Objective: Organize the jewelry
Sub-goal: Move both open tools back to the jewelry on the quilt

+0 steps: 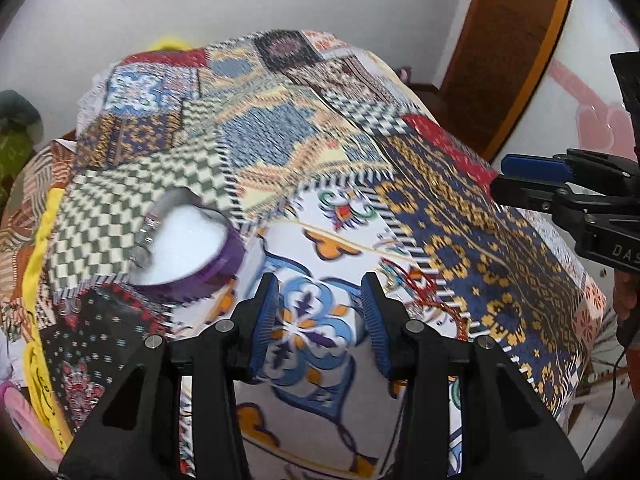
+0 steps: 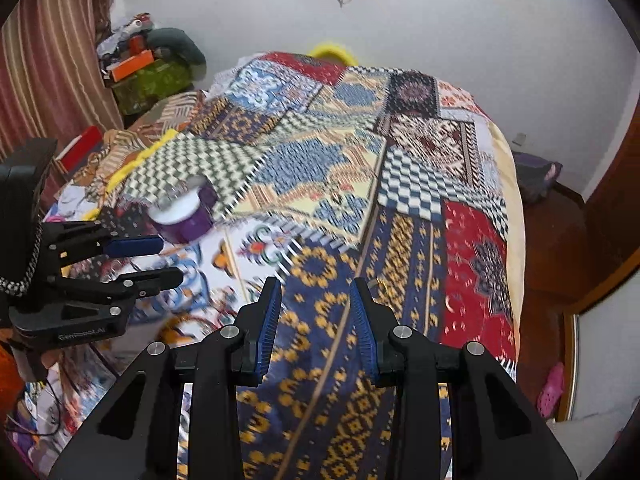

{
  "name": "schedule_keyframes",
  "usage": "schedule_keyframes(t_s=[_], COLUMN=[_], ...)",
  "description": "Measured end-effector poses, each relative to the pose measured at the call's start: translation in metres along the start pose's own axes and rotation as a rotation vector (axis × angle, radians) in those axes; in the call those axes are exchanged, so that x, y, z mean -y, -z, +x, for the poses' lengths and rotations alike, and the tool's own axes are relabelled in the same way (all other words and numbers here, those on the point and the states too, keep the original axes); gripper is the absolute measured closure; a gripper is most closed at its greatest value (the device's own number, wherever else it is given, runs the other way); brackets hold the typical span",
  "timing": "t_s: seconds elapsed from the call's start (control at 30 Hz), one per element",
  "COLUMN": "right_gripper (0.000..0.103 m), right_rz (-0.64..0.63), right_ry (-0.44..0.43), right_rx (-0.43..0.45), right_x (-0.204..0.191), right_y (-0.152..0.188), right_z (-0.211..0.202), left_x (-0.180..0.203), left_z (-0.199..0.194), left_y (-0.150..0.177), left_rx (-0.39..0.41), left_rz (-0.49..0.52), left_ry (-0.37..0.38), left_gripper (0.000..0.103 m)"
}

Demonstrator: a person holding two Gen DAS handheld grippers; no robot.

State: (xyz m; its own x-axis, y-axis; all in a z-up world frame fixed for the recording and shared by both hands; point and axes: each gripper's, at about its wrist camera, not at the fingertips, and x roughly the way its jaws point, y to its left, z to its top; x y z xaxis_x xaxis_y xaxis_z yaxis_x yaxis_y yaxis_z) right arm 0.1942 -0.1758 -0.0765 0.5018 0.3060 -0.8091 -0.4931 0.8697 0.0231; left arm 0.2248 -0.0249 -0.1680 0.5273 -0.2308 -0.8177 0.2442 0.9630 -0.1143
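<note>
A purple heart-shaped jewelry box point(image 1: 188, 248) with a white lining lies open on the patchwork bedspread point(image 1: 320, 128); something silvery like a bracelet point(image 1: 150, 226) leans at its left rim. It also shows in the right wrist view point(image 2: 182, 210). Thin gold chains point(image 1: 344, 238) and a red thread piece point(image 1: 424, 292) lie on the cloth, to the right of the box. My left gripper point(image 1: 322, 320) is open and empty, above the cloth right of the box. My right gripper point(image 2: 314, 320) is open and empty over the blue and gold patch.
The bed fills both views. Piled clothes and boxes point(image 2: 152, 68) stand at the far left by a striped curtain point(image 2: 52, 60). A wooden door point(image 1: 508, 44) is at the right. Pink slippers point(image 2: 554, 390) lie on the floor. The views are blurred by motion.
</note>
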Motion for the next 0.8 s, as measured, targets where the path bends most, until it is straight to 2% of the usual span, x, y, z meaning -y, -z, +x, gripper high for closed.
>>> schedule_keyframes(t_s=[0.37, 0.8], right_gripper=[0.071, 0.071], right_rz=[0.062, 0.026], right_ry=[-0.072, -0.124], right_rx=[-0.078, -0.075], right_x=[0.012, -0.002], right_y=[0.027, 0.025], right_z=[0.027, 0.041], left_x=[0.013, 0.017], left_z=[0.022, 0.031], left_y=[-0.002, -0.003], left_rx=[-0.048, -0.042], left_rz=[0.012, 0.026], left_ry=[0.059, 0.080], left_gripper=[0.061, 0.061])
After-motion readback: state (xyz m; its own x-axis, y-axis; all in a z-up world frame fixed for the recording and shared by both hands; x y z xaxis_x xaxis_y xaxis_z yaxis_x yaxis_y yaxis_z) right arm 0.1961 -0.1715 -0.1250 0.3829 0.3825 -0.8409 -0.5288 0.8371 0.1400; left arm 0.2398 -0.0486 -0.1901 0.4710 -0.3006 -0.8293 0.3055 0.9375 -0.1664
